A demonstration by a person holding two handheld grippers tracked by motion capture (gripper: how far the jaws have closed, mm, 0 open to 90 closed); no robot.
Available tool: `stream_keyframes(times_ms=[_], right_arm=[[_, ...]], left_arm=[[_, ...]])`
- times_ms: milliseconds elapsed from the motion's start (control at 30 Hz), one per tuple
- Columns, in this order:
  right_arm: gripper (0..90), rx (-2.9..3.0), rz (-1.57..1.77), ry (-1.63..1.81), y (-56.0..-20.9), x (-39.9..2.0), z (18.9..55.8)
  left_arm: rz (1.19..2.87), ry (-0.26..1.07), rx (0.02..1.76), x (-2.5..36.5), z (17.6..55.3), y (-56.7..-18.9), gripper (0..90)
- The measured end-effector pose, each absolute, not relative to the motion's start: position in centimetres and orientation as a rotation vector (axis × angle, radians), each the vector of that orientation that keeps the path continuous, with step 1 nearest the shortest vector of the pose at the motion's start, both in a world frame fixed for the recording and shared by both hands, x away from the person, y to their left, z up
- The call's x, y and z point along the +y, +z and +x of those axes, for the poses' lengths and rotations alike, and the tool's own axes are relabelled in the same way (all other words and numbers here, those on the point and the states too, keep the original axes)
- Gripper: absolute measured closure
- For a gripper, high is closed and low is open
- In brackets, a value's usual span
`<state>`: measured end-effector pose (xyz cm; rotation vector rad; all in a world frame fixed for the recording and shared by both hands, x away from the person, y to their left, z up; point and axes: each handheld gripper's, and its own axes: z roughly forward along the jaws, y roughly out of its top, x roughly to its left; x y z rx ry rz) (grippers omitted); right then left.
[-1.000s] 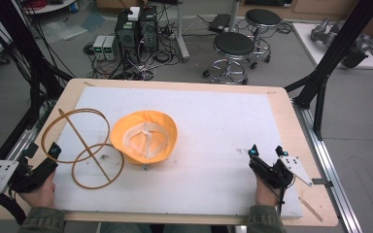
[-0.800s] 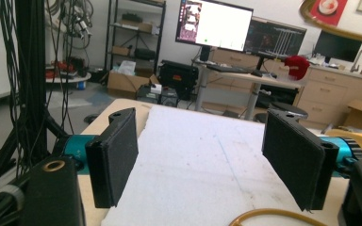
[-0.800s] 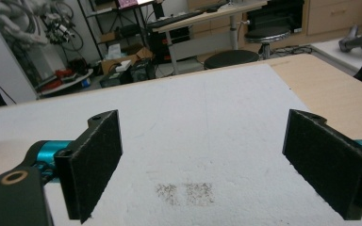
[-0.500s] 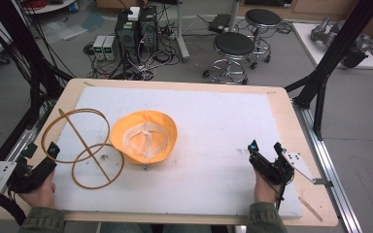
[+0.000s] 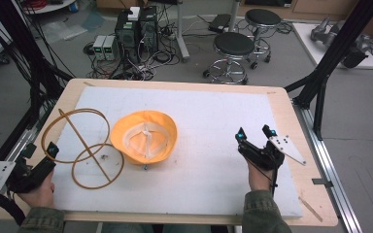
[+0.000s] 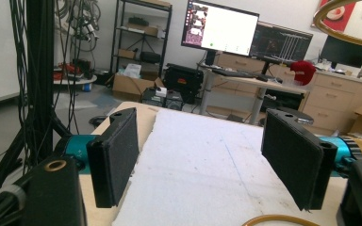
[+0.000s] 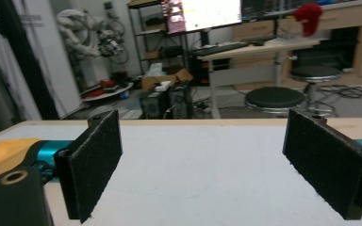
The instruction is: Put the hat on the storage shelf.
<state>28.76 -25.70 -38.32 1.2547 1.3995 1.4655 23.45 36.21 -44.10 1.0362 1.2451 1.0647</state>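
An orange bucket hat (image 5: 144, 137) lies upside down on the white mat (image 5: 209, 116), left of centre. A tan hoop frame (image 5: 80, 145), two rings joined by a rod, stands to its left. My left gripper (image 5: 41, 149) is open at the table's near left corner, just left of the hoops. In the left gripper view its jaws (image 6: 202, 160) are wide apart over bare mat, with a hoop's edge (image 6: 273, 219) below. My right gripper (image 5: 253, 133) is open at the near right. Nothing lies between its fingers (image 7: 202, 165), and the hat's brim (image 7: 2, 153) shows at the left.
The mat covers a wooden table (image 5: 284, 116) with black frame posts (image 5: 337, 48) at both sides. Two stools (image 5: 233, 48) and computer boxes (image 5: 136, 29) stand on the floor beyond the far edge. The mat's right half holds just my right gripper.
My right gripper has moved forward and slightly left over the mat, still open. The left gripper, hat and hoops have hardly moved.
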Motion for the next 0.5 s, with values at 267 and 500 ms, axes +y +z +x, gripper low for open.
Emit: stream_keyframes(times_ms=[267, 500], right_arm=[[11.1, 1.528, 1.266, 1.518, -37.0, -23.6, 30.9], [11.1, 1.566, 1.225, 1.553, -36.0, -21.6, 31.9]], left_arm=[[1.041, 1.062, 1.242, 36.2, 23.4, -44.1, 28.3], [1.045, 1.062, 1.239, 36.2, 23.4, -44.1, 28.2]])
